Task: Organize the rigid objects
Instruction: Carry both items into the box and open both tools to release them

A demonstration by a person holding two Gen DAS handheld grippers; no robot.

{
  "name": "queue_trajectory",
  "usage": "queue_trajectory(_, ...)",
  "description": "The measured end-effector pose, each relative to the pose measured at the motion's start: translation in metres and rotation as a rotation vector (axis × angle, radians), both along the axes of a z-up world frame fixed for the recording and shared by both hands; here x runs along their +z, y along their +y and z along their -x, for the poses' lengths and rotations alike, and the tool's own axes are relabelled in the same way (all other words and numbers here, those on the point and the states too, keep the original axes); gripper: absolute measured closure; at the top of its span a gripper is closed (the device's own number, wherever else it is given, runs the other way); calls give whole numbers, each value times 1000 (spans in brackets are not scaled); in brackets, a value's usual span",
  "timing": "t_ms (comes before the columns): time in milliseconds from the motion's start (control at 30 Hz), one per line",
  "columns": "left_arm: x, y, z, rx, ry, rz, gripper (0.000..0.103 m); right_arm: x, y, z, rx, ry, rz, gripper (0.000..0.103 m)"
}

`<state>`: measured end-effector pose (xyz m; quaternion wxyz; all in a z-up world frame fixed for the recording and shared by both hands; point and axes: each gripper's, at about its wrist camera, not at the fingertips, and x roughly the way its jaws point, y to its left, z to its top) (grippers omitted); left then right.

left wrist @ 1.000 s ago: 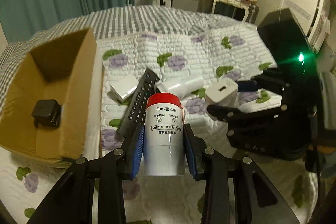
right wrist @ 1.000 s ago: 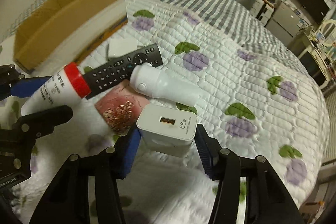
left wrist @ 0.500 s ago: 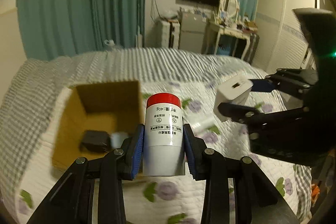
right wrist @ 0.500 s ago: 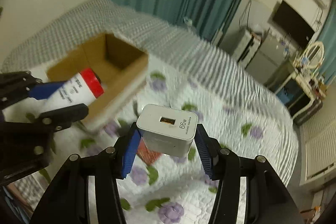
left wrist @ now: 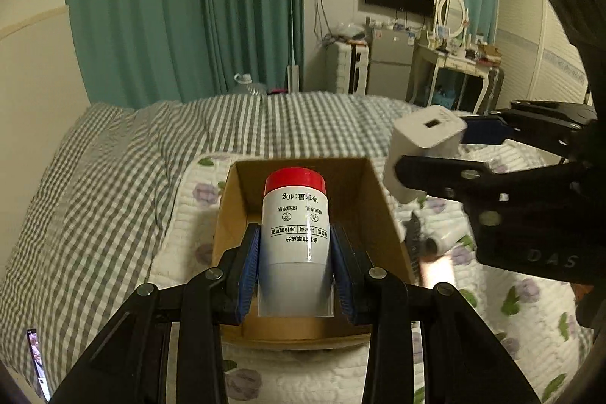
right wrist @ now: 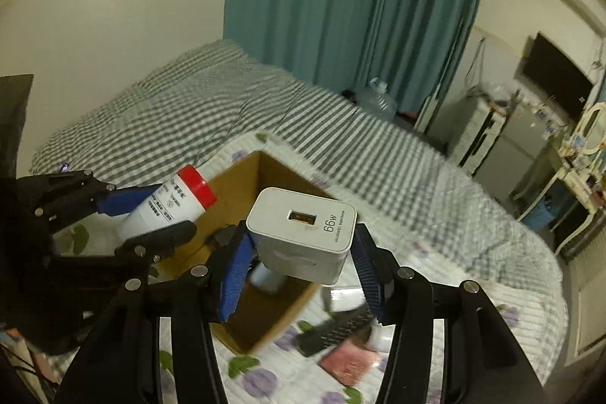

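Observation:
My left gripper is shut on a white bottle with a red cap and holds it above the open cardboard box. The bottle also shows in the right wrist view. My right gripper is shut on a white 66W charger block, held in the air over the box. The charger shows at the box's right edge in the left wrist view. A small pale object lies inside the box, partly hidden.
The box sits on a quilted bed cover with purple flowers. A black remote, a pink item and a white cylinder lie on the quilt right of the box. A checked blanket covers the left.
Both grippers lifted their objects off the quilt and swung left, from above the cluttered quilt to above the cardboard box. Both grips stayed shut.

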<state>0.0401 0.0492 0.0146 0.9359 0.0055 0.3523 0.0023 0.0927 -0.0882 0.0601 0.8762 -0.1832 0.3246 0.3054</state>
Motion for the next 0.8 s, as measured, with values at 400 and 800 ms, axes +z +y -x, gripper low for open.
queue_trajectory(400,-71,19,-53,-31,120,-13,67,-94,44,-69,-20,167,55,51)
queue_trajectory(800,-102,23,-78,-37,187,-29,66,-134,54,-104,-9,193,88,51)
